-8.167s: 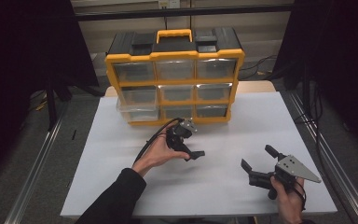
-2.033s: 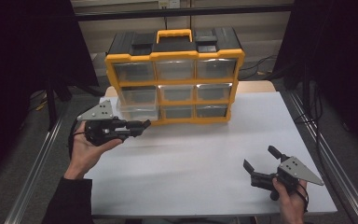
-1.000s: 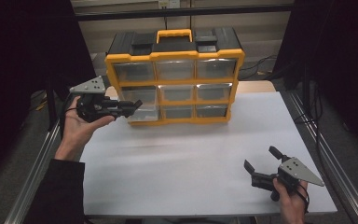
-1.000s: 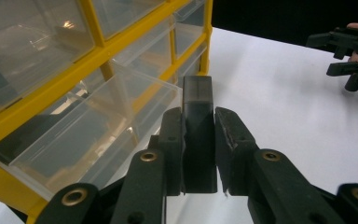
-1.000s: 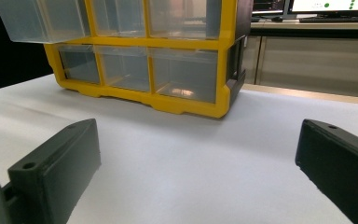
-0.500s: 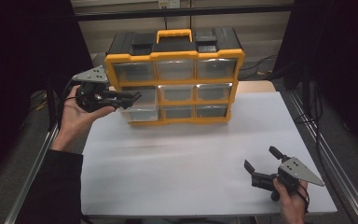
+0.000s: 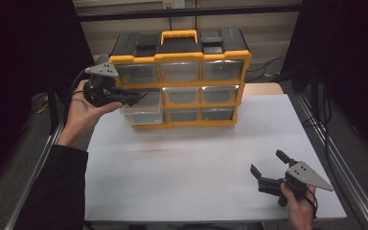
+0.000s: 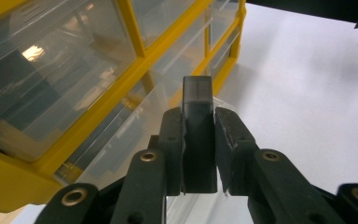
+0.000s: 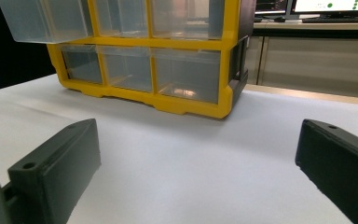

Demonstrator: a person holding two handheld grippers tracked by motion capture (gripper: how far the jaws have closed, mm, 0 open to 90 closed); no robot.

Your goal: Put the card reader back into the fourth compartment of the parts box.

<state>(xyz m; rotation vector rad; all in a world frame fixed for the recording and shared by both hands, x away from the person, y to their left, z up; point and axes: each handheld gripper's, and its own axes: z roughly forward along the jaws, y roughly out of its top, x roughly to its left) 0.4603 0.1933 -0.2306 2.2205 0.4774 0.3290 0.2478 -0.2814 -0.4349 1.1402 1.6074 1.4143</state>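
Observation:
A yellow organizer with clear drawers stands at the back of the white table. Its middle-left drawer is pulled out. My left gripper hovers level just above that drawer, at the organizer's left end. In the left gripper view, my left gripper is shut on a small dark rectangular block that sticks out past the pads. My right gripper rests low at the table's front right, open and with nothing between its jaws. In the right gripper view my right gripper faces the organizer.
The organizer has a yellow carry handle on top and several shut clear drawers. Metal rails run along both sides of the table. Dark curtains close in the left and right.
My left hand has risen and moved toward the organizer with the block still in the jaws. The right gripper has stayed where it was.

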